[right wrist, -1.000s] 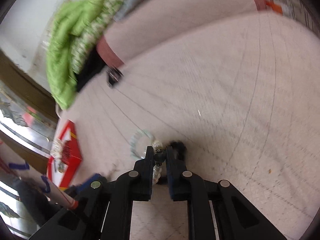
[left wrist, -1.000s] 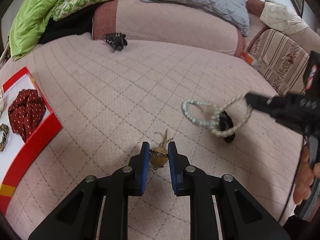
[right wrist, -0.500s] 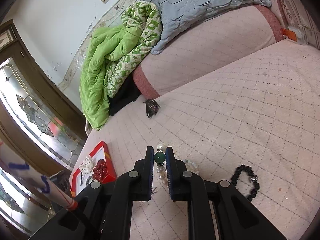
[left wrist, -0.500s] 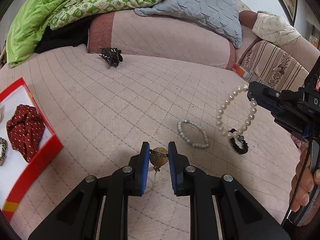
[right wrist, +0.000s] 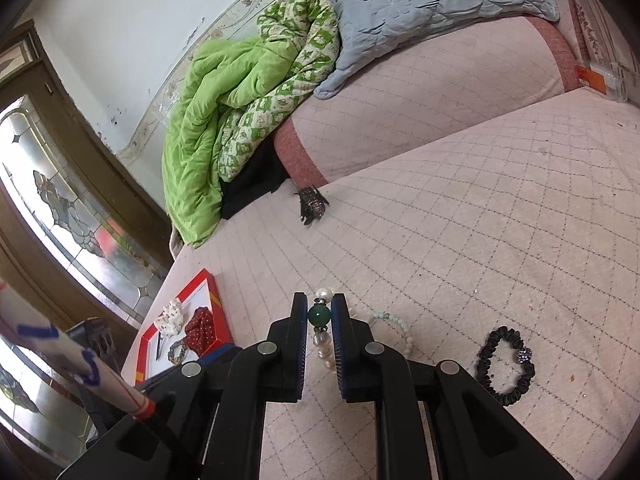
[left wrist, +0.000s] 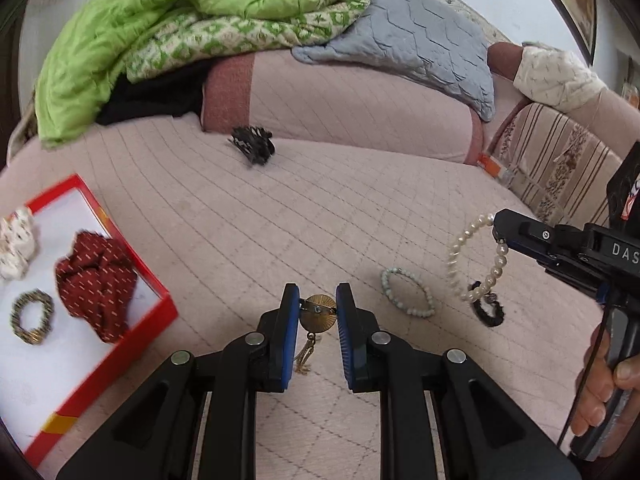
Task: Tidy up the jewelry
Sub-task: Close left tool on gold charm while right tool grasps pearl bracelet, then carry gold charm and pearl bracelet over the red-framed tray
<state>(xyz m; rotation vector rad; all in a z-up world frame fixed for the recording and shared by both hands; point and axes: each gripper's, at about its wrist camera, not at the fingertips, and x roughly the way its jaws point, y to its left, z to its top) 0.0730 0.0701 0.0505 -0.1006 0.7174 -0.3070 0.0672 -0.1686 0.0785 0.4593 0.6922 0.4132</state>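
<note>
- Pink quilted bed (left wrist: 280, 216) filled both views; bolster (left wrist: 340, 104) ran along its far edge under a green quilt (left wrist: 152, 20) and grey pillow (left wrist: 408, 40).
- White wall (right wrist: 120, 32) and stained-glass door (right wrist: 52, 208) sat at left in the right wrist view.
- Red box (left wrist: 160, 308) lay on the bed at left, holding a maroon scrunchie (left wrist: 96, 280), white item (left wrist: 16, 244) and beaded ring (left wrist: 32, 316).
- Black hair claw (left wrist: 252, 146) lay by the bolster.
- Left gripper (left wrist: 318, 314) was clamped on a gold earring (left wrist: 318, 314), lifted off the bed.
- Right gripper (right wrist: 319, 316) pinched a pearl bracelet (left wrist: 476, 256) by its green bead (right wrist: 319, 316), hanging in air.
- Pale green bracelet (left wrist: 408, 292) and black bracelet (right wrist: 506, 364) lay on the bed beneath.
</note>
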